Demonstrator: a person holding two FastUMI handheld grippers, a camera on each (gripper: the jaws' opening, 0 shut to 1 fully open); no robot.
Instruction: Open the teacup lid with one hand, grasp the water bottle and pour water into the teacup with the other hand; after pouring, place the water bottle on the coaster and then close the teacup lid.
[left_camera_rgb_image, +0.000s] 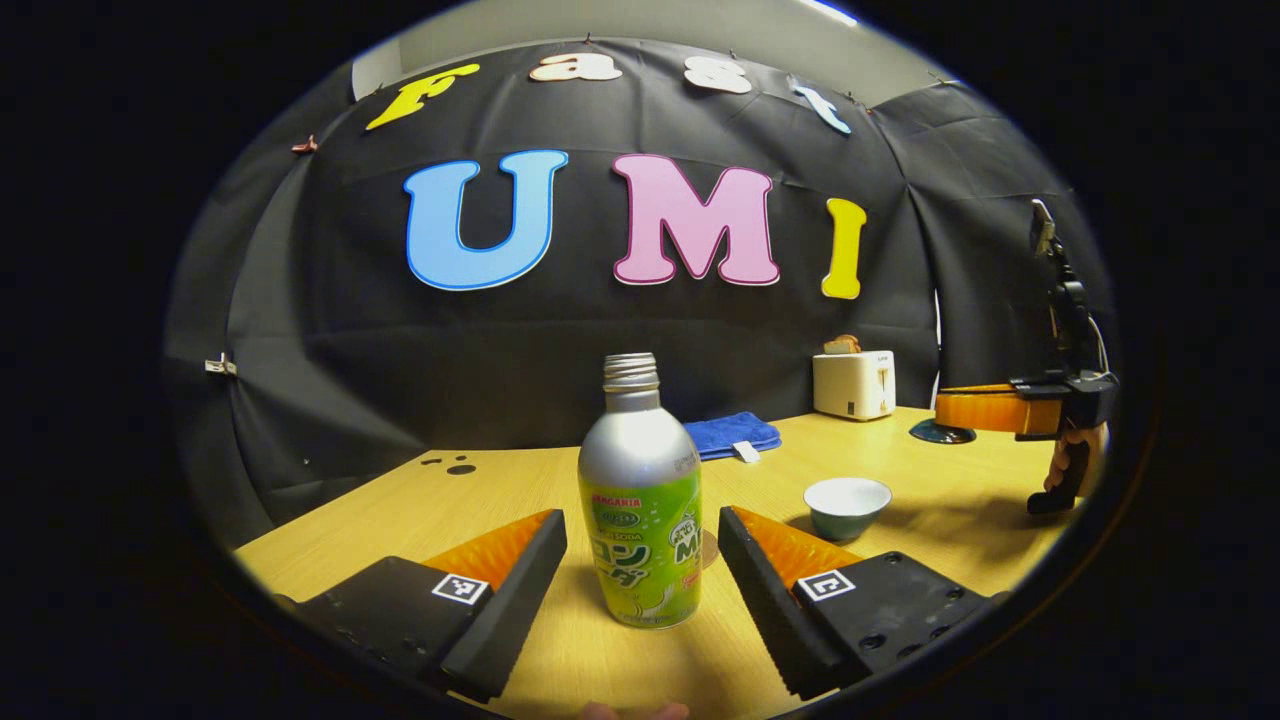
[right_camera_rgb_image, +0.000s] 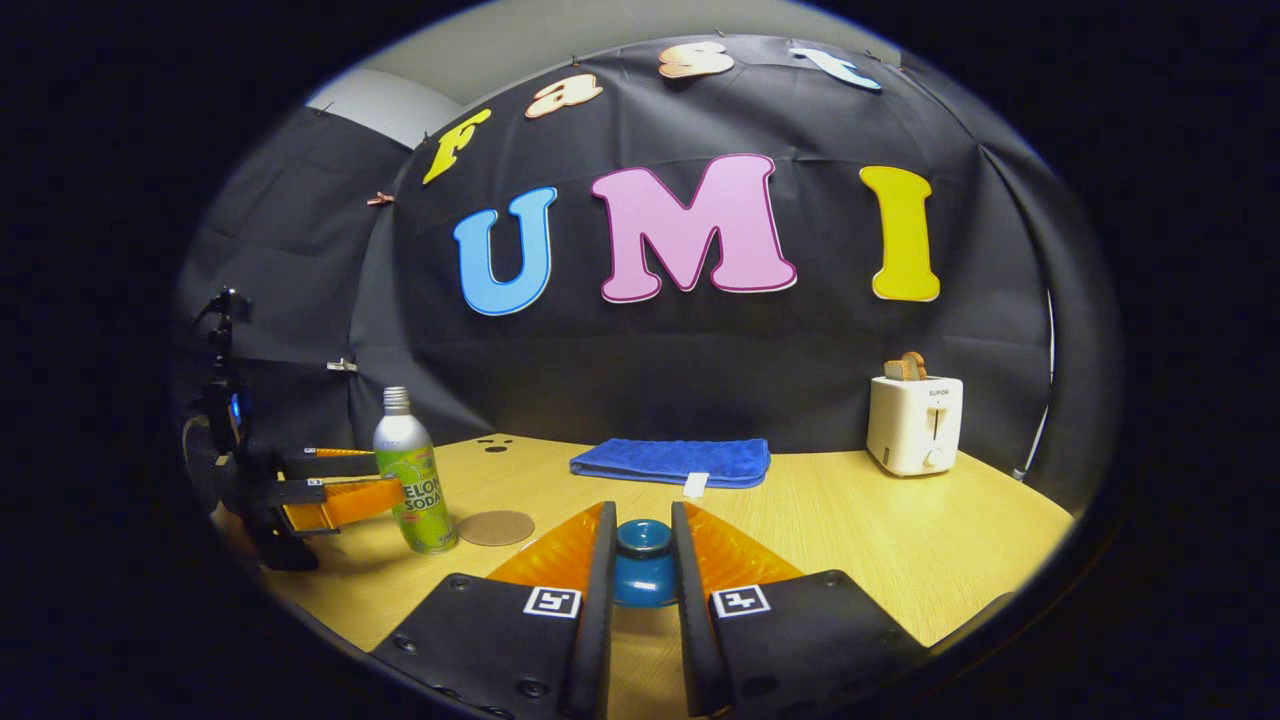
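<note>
Lid (right_camera_rgb_image: 643, 560) is already off the teacup (left_camera_rgb_image: 846, 505): the right tongs (right_camera_rgb_image: 642, 560) are pinched narrow on it, both fingers pressing its sides, held up off the table (right_camera_rgb_image: 900, 540). In the left gripper view the right tongs (left_camera_rgb_image: 985, 410) hang well to the right of the open cup, with a dark disc by their tip that looks like the lid.

Left tongs (left_camera_rgb_image: 642, 560) are spread wide around the bottle (left_camera_rgb_image: 640, 500), one finger each side, gaps showing, so no grip yet. Bottle stands upright on the table, cap off.

Left to do, I'd say: grab bottle, pour, set it on the coaster (right_camera_rgb_image: 496, 527), put lid back.

The right gripper view shows the coaster clearly, just beside the bottle (right_camera_rgb_image: 414, 485), plus the left tongs (right_camera_rgb_image: 345, 485) from the side. The left gripper view shows the cup.
</note>
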